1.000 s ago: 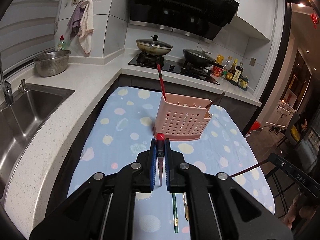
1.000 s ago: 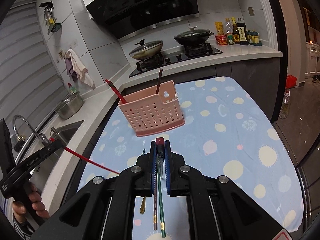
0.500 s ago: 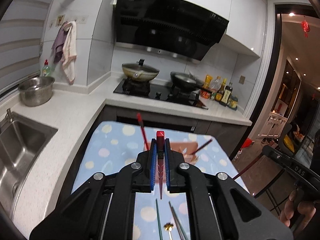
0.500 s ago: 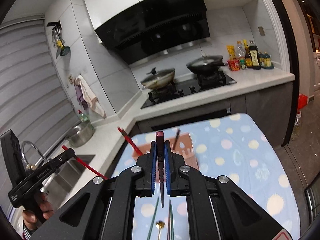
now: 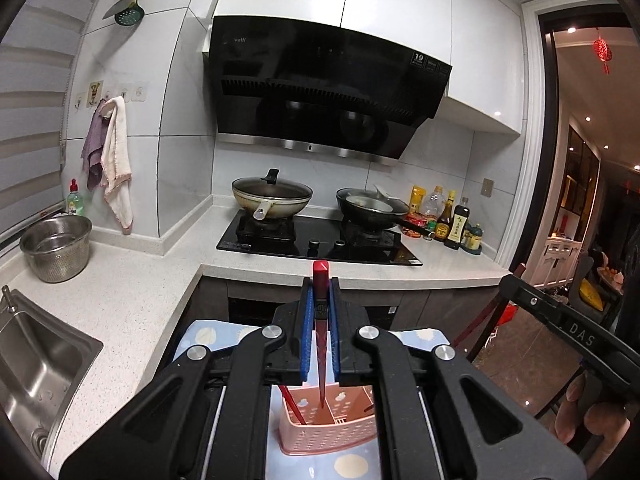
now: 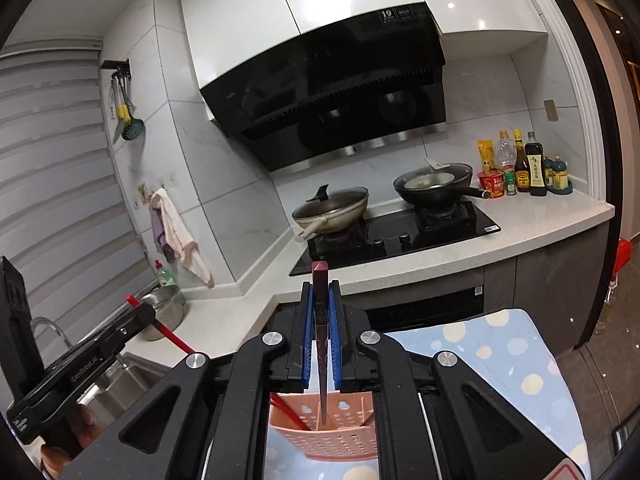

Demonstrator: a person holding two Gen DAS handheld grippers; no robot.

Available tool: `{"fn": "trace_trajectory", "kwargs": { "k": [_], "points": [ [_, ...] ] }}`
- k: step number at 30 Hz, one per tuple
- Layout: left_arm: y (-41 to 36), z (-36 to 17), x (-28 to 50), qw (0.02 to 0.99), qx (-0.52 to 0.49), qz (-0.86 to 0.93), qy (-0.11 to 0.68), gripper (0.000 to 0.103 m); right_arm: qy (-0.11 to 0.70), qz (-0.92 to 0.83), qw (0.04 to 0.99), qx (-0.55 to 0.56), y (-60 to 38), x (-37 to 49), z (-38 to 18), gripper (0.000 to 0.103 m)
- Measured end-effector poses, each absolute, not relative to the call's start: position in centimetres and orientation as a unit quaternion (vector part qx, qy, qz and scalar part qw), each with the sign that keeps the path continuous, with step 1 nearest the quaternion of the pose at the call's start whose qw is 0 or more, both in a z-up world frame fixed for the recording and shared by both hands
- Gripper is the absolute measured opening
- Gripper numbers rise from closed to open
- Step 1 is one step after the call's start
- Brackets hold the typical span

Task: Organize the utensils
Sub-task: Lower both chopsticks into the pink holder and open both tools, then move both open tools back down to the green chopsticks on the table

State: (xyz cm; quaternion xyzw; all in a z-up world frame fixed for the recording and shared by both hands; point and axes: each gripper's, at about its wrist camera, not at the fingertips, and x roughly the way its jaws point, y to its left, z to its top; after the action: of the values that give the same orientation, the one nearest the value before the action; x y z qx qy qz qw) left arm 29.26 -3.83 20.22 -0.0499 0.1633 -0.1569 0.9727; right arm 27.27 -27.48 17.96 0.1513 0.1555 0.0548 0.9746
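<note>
- Kitchen surface (image 5: 208,336) under a dotted cloth carries our pink utensil basket (image 5: 328,432).
- Left gripper (image 5: 320,312) clamps a red chopstick (image 5: 321,344); right gripper (image 6: 320,312) clamps a dark chopstick (image 6: 321,340).
- Both tips hang over the basket; we judge lowering and releasing comes next.

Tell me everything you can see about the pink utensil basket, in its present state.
The pink utensil basket looks like plastic, with perforated walls and inner dividers making compartments. It stands upright on the spotted blue cloth, mostly hidden behind the gripper bodies. A red chopstick already leans inside its left part. The left gripper holds a red chopstick point-down over it; the right gripper holds a dark maroon chopstick likewise.
</note>
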Motion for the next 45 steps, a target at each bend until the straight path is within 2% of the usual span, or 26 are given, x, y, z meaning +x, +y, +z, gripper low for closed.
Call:
{"fn": "trace_trajectory", "kwargs": {
  "k": [14,16,19,21,36,45],
  "points": [
    [-5.1,14.9,33.7,0.962,-0.048,-0.152,0.220,0.007,0.236,0.044,0.960,0.144,-27.3,32.5,11.8,0.008],
    [-5.0,14.5,33.8,0.961,-0.051,-0.151,0.227,0.008,0.233,0.038,0.961,0.144,-27.2,32.3,11.5,0.013],
    [-4.7,14.0,33.8,0.960,-0.059,-0.140,0.234,0.016,0.229,0.036,0.962,0.144,-27.2,31.9,11.5,0.017],
    [-4.3,13.9,33.7,0.960,-0.066,-0.134,0.237,0.030,0.225,0.036,0.963,0.142,-27.3,31.4,11.7,0.017],
    [-3.1,13.8,29.7,0.959,-0.061,-0.132,0.242,0.036,0.223,0.044,0.968,0.106,-25.7,25.7,12.3,0.019],
    [-1.8,9.2,25.2,0.947,-0.052,-0.126,0.290,0.039,0.271,0.047,0.955,0.110,-24.9,19.9,8.0,0.019]
  ]
}}
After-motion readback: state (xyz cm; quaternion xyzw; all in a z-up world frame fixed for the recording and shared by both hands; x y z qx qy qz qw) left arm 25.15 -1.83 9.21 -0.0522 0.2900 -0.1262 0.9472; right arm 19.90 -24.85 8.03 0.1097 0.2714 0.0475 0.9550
